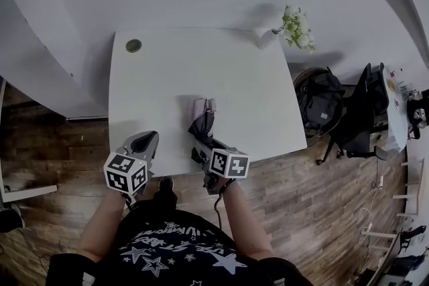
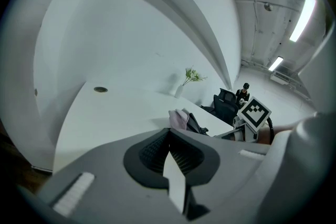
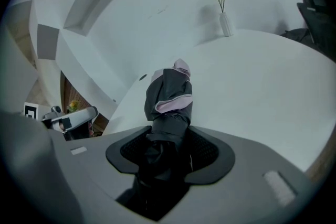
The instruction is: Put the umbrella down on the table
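Note:
A folded umbrella (image 1: 202,118), dark grey with pale pink panels, points away from me over the white table (image 1: 167,77) near its front edge. My right gripper (image 1: 201,144) is shut on the umbrella (image 3: 169,99) at its handle end, the dark fabric pinched between the jaws. Whether the umbrella touches the tabletop I cannot tell. My left gripper (image 1: 149,142) is shut with nothing in it, hovering at the table's front edge to the left of the umbrella (image 2: 181,119). From the left gripper (image 2: 169,157) I see the right one's marker cube.
A white vase with flowers (image 1: 289,29) stands at the table's far right corner. A round cable grommet (image 1: 133,45) sits at the far left corner. Right of the table are a black backpack (image 1: 320,102) and a black office chair (image 1: 362,110). Wood floor surrounds the table.

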Motion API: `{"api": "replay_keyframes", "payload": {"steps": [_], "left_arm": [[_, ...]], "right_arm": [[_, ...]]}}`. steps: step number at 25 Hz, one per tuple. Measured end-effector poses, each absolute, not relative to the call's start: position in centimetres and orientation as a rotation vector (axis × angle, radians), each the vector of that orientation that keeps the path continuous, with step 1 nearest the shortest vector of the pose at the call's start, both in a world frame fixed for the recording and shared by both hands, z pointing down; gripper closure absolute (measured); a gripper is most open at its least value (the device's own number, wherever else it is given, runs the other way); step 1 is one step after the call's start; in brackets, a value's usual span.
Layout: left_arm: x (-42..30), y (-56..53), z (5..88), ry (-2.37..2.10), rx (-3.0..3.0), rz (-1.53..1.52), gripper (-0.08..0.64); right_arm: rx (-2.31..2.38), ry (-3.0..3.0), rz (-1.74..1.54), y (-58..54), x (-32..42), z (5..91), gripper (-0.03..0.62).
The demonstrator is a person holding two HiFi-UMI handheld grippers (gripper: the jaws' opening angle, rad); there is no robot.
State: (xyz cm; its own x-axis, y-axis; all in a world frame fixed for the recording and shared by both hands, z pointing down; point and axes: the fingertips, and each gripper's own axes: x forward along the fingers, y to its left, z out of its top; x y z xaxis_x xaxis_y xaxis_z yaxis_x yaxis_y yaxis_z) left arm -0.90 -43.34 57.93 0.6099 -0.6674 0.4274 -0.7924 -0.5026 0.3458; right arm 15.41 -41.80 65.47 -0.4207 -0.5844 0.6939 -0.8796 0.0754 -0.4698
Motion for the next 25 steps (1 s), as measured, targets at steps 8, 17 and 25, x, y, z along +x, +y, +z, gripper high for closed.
{"api": "replay_keyframes", "payload": {"steps": [8, 17, 25], "left_arm": [[-0.9, -42.8, 57.5, -1.158, 2.330, 0.330, 0.557], [-0.8, -41.8, 57.0, -1.170, 2.334, 0.325, 0.557], [-0.3, -39.5, 56.1, -1.165, 2.361, 0.318, 0.557]], "right_arm": [[1.464, -2.011, 1.269, -41.8, 15.4, 66.0, 0.359], [1.487, -2.022, 1.283, -41.9, 15.6, 65.6, 0.341], [1.533, -2.036, 1.248, -40.0, 16.9, 64.0, 0.350]]}}
